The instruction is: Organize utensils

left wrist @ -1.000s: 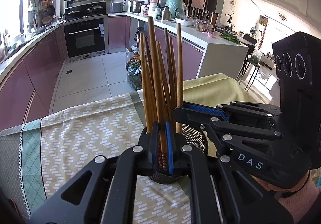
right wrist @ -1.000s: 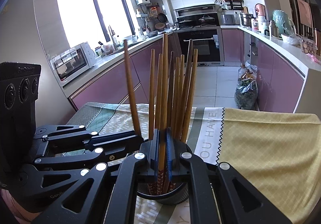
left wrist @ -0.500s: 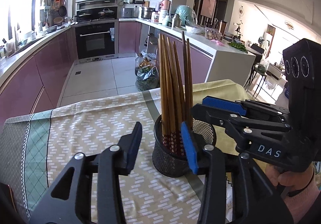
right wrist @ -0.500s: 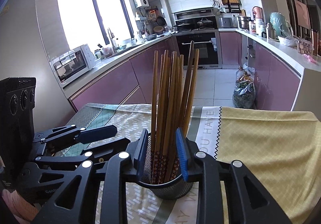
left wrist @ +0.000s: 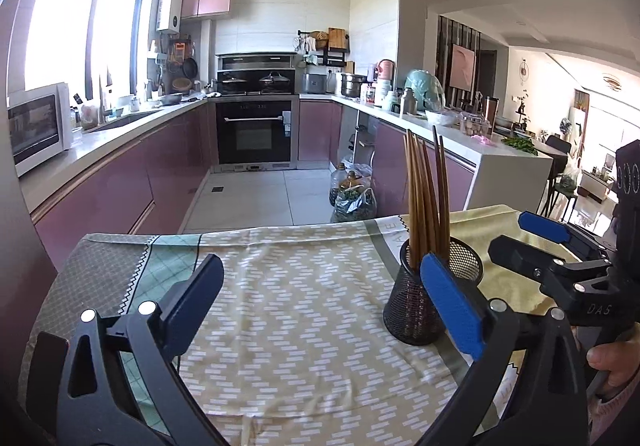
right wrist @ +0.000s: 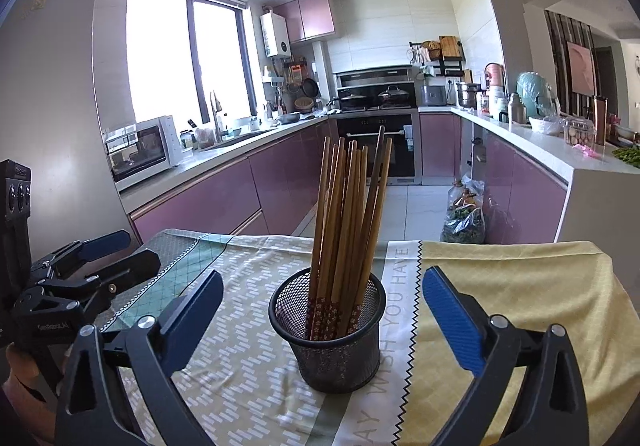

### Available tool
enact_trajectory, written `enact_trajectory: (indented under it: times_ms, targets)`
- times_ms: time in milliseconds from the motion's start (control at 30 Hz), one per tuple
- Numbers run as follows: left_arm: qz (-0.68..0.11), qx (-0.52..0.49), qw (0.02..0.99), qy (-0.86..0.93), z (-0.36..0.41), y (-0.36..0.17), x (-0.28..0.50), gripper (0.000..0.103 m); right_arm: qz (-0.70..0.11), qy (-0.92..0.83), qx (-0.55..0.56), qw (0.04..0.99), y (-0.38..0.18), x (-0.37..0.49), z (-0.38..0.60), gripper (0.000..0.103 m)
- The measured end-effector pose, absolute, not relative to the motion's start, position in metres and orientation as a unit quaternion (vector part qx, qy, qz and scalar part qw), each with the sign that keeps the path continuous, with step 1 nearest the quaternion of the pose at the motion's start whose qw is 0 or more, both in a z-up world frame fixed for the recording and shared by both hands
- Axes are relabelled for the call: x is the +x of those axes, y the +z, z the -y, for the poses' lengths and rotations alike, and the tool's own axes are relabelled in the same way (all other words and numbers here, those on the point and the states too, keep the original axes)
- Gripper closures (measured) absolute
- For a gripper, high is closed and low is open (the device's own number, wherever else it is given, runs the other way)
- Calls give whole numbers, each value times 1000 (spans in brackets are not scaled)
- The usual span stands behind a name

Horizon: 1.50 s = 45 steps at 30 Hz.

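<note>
The chopsticks [right wrist: 347,214] are standing upright in the mesh cup [right wrist: 332,338] on the bench, centred ahead of the right gripper [right wrist: 320,310], while both grippers' fingers, just opened wide, are holding nothing.

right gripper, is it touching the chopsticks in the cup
Apart. The right wrist view shows the right gripper with jaws wide open, just opened, tablecloth visible between each pad and the cup; the chopsticks stand free.

You can read "WISH YOU HAVE" on the tablecloth's pale stripe [right wrist: 394,310], just right of the mesh holder [right wrist: 340,346] — and "DAS" on the right claw's body [left wrist: 599,309].
</note>
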<state>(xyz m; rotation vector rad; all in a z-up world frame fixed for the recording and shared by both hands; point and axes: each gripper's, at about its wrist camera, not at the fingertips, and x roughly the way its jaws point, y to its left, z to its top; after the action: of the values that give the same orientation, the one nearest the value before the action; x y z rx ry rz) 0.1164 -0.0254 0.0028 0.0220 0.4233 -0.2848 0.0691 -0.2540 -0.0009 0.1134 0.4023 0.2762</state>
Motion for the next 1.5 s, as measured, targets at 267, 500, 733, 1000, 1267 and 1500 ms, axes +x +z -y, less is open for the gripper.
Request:
enact_trajectory:
  times_ms: [267,500,733,1000,1267,1500]
  targets:
    - [-166,1,980,-113,5,9,84,6,-158,127,39,978,-7,43,241,6]
    - [-126,5,987,-100,1,17,57,6,-134,128,44,982,-6,24,233,6]
    - [-101,9,991,-92,0,20,38,6,-116,122,41,985,-2,10,233,6]
    - [-89,15,992,-84,3,21,28,6,-101,116,41,987,0,1,234,6]
    - [-80,15,993,-83,2,25,22,6,-92,112,37,989,3,-4,235,6]
    - [-78,15,993,-82,2,26,19,6,-91,112,37,989,3,-3,235,6]
